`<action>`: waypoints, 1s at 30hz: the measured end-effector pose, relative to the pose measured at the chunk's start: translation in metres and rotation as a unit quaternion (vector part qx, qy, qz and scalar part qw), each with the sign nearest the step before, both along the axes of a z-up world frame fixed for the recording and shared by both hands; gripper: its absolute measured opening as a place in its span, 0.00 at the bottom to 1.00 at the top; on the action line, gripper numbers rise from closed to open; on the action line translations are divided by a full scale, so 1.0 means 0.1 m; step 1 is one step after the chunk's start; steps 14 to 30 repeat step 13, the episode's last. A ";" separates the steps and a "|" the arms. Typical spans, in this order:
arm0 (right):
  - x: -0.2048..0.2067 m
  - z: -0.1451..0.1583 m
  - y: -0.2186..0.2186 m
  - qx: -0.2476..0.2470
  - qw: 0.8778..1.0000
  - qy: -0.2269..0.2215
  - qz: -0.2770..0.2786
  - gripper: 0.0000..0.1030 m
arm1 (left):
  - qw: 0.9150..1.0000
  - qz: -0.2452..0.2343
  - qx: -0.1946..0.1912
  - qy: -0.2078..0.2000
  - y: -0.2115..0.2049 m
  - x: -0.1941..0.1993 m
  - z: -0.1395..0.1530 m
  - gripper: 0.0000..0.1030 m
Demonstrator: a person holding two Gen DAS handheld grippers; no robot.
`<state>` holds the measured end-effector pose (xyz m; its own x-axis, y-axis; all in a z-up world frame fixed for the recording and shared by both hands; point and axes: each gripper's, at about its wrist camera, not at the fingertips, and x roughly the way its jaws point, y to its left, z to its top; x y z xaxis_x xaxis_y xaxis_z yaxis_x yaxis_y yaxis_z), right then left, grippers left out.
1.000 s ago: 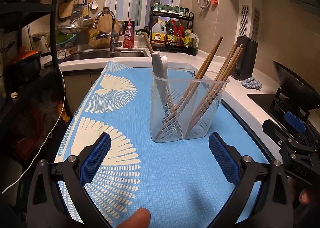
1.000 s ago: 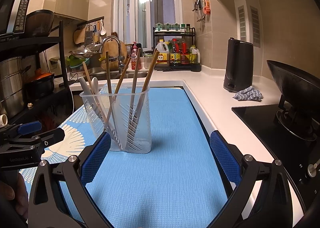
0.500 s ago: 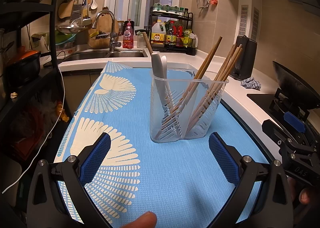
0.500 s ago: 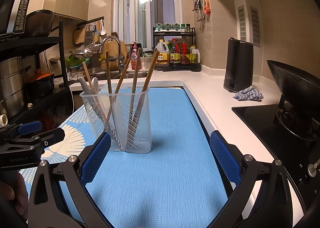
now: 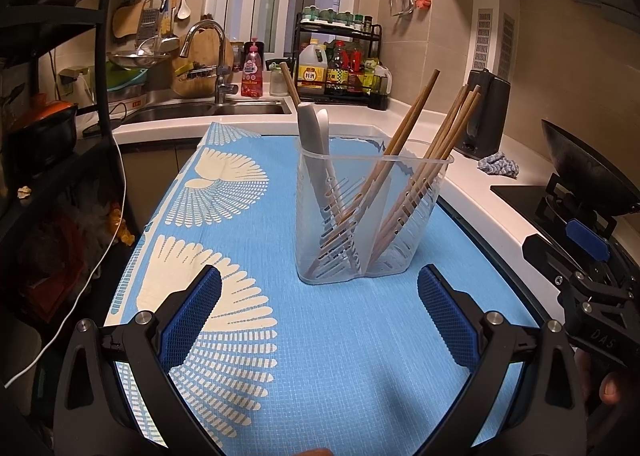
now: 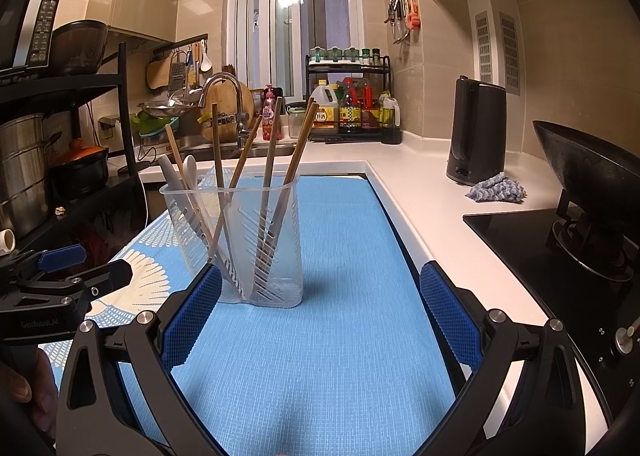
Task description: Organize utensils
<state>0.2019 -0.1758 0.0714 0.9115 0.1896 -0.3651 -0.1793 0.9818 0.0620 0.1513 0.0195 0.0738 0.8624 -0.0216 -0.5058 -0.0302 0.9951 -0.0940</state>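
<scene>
A clear plastic utensil holder point(image 5: 372, 240) stands upright on the blue mat point(image 5: 320, 356). It also shows in the right wrist view point(image 6: 276, 256). Several wooden chopsticks point(image 5: 412, 124) lean in it, and two white spoon handles point(image 5: 314, 128) stand at its left side. My left gripper point(image 5: 319, 308) is open and empty, held just short of the holder. My right gripper point(image 6: 320, 304) is open and empty, with the holder a little beyond its left finger point(image 6: 192, 312). Each gripper shows at the edge of the other's view.
A sink with a tap point(image 5: 216, 68) lies at the back. A bottle rack point(image 6: 352, 104), a black kettle point(image 6: 478, 128) and a grey cloth point(image 6: 496, 188) stand on the white counter. A wok point(image 6: 584, 172) sits on the hob at right. A black shelf point(image 6: 60, 136) stands at left.
</scene>
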 end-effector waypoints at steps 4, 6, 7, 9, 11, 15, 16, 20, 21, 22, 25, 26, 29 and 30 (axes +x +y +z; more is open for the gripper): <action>0.00 0.00 0.00 0.000 1.000 0.000 0.000 0.95 | 1.000 0.000 0.000 0.001 0.00 0.00 -0.01 0.93; 0.00 0.00 0.00 0.000 1.000 0.000 0.000 0.95 | 1.000 0.001 0.000 0.002 0.00 0.01 -0.01 0.93; 0.00 0.00 0.00 0.000 1.000 0.000 0.000 0.95 | 1.000 0.002 0.001 0.003 0.00 0.01 -0.02 0.93; 0.00 0.00 0.00 0.000 1.000 0.000 0.000 0.95 | 1.000 0.002 0.000 0.004 0.01 0.00 -0.02 0.93; 0.00 0.00 0.01 0.000 1.000 0.000 -0.001 0.95 | 1.000 0.002 0.001 0.004 0.02 0.00 -0.02 0.93; 0.00 0.00 0.01 -0.001 1.000 -0.001 -0.001 0.95 | 1.000 0.002 0.000 0.005 0.02 0.00 -0.02 0.93; 0.00 0.00 0.01 -0.001 1.000 -0.001 -0.001 0.95 | 1.000 0.002 0.000 0.005 0.02 0.00 -0.02 0.93; 0.00 0.00 0.01 -0.001 1.000 -0.001 -0.001 0.95 | 1.000 0.002 0.000 0.005 0.02 0.00 -0.02 0.93; 0.00 0.00 0.01 -0.001 1.000 -0.001 -0.001 0.95 | 1.000 0.002 0.000 0.005 0.02 0.00 -0.02 0.93; 0.00 0.00 0.01 -0.001 1.000 -0.001 -0.001 0.95 | 1.000 0.002 0.000 0.005 0.02 0.00 -0.02 0.93; 0.00 0.00 0.01 -0.001 1.000 -0.001 -0.001 0.95 | 1.000 0.002 0.000 0.005 0.02 0.00 -0.02 0.93; 0.00 0.00 0.01 -0.001 1.000 -0.001 -0.001 0.95 | 1.000 0.002 0.000 0.005 0.02 0.00 -0.02 0.93; 0.00 0.00 0.01 -0.001 1.000 -0.001 -0.001 0.95 | 1.000 0.002 0.000 0.005 0.02 0.00 -0.02 0.93; 0.00 0.00 0.01 -0.001 1.000 -0.001 -0.001 0.95 | 1.000 0.002 0.000 0.005 0.02 0.00 -0.02 0.93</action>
